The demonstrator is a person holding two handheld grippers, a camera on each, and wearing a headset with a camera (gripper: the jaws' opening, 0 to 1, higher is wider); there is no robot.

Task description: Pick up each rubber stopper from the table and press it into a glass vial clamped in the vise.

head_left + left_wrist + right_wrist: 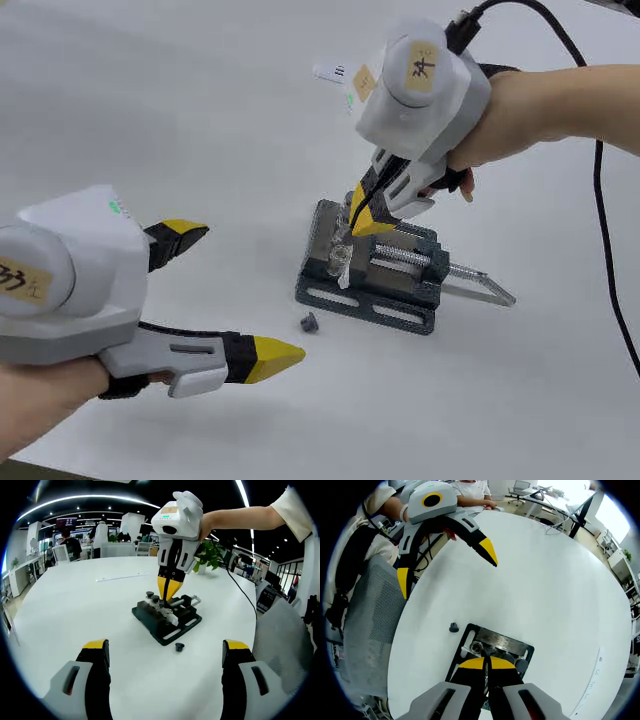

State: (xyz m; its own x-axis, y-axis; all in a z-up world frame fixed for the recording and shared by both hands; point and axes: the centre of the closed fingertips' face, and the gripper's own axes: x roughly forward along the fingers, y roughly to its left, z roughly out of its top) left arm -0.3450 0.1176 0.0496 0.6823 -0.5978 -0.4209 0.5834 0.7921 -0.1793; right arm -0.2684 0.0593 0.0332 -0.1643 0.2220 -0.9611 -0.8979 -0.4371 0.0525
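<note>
Lying loose beside vise point(366, 301) — stopper point(309, 322)

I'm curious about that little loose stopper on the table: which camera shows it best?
The head view: the rubber stopper lies clear, just before the vise. Both gripper views show it smaller and darker.

The pressed-together fingers point(470, 664) of the right gripper point(487, 663) covered the near side of the vise point(495, 641), so whatever lay under them was hidden. The left gripper's point(243, 292) body ran off the head view's left edge. A label's point(330, 72) print was too small to read.
</note>
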